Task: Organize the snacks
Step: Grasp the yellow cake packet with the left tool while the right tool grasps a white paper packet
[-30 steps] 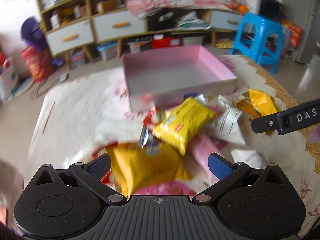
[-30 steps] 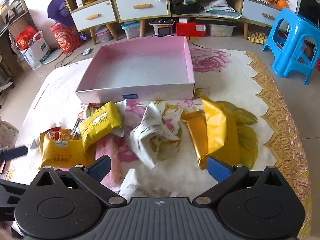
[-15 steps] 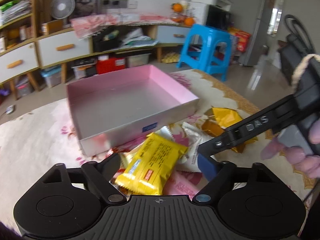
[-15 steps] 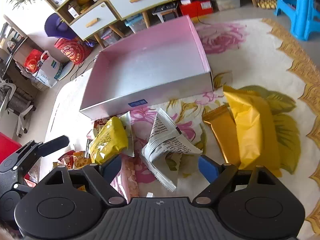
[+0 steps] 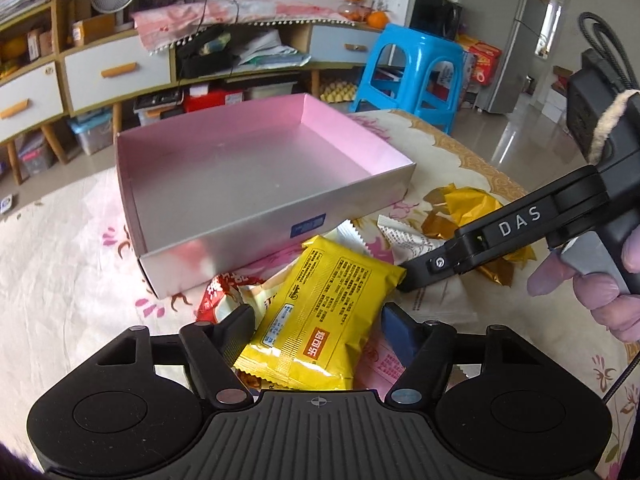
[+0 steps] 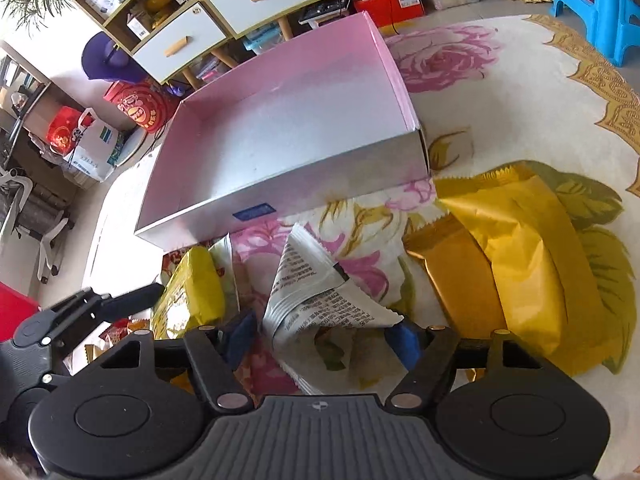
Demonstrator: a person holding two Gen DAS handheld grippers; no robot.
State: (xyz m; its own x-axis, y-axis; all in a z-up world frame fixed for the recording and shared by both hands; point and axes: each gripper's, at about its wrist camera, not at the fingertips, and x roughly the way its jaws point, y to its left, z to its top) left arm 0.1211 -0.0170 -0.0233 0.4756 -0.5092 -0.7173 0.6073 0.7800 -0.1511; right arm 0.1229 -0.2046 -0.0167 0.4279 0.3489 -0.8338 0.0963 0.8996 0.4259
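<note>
A yellow snack packet [image 5: 320, 300] lies in front of the empty pink box [image 5: 240, 248] on the flowered cloth. My left gripper [image 5: 316, 332] straddles it, jaws closing, the pads close beside its edges without squeezing it. In the right wrist view a white printed packet [image 6: 320, 304] lies between the fingers of my right gripper [image 6: 320, 338], whose jaws are closing too; the packet keeps its shape. The yellow packet [image 6: 192, 296] sits left of it, just before the pink box [image 6: 320, 184]. Gold packets [image 6: 520, 240] lie to the right.
A red packet [image 5: 220, 288] and a pink one [image 5: 384, 364] lie under the yellow packet. A gloved hand [image 5: 600, 280] holds the right gripper's handle. A blue stool [image 5: 412, 68] and a drawer cabinet [image 5: 116, 68] stand beyond the table.
Both grippers dropped toward the snack pile and narrowed. The left one swung from the orange-yellow bag onto the yellow packet; the right one came down around the white packet.
</note>
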